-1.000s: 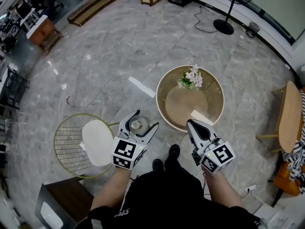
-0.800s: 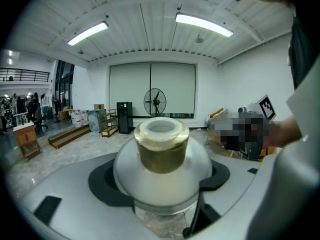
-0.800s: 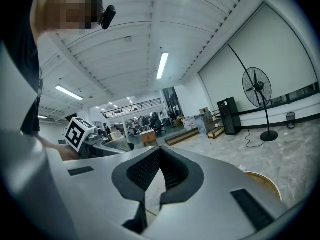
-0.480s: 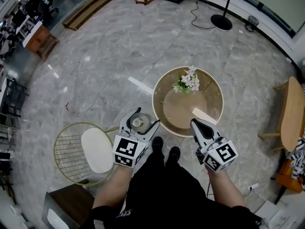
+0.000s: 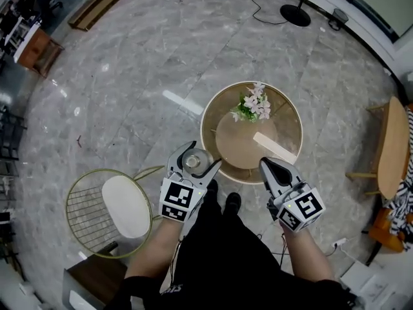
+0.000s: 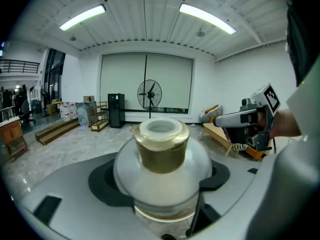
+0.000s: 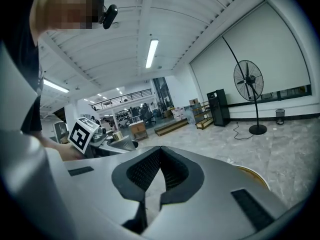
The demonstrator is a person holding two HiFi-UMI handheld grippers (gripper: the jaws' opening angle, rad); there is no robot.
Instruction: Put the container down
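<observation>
- Gripping the container in the left tongs, one jaw closed against each side of its rounded clear body.
- Holding it upright, gold-coloured neck and pale open mouth on top, seated deep between the jaws.
- From the head view, carrying it off the floor, just beside the left rim of the round tabletop; cannot tell whether above or level with that rim.
- Keeping the right tongs closed with nothing between the jaws, tips over the near edge of the tabletop, close to a white strip.
- Reaching both bare forearms forward from the body, left forearm angled slightly inward, tongs side by side but apart, marker cubes facing up.
- Elsewhere: flowers on the far part of the tabletop; wire chair to the left.
</observation>
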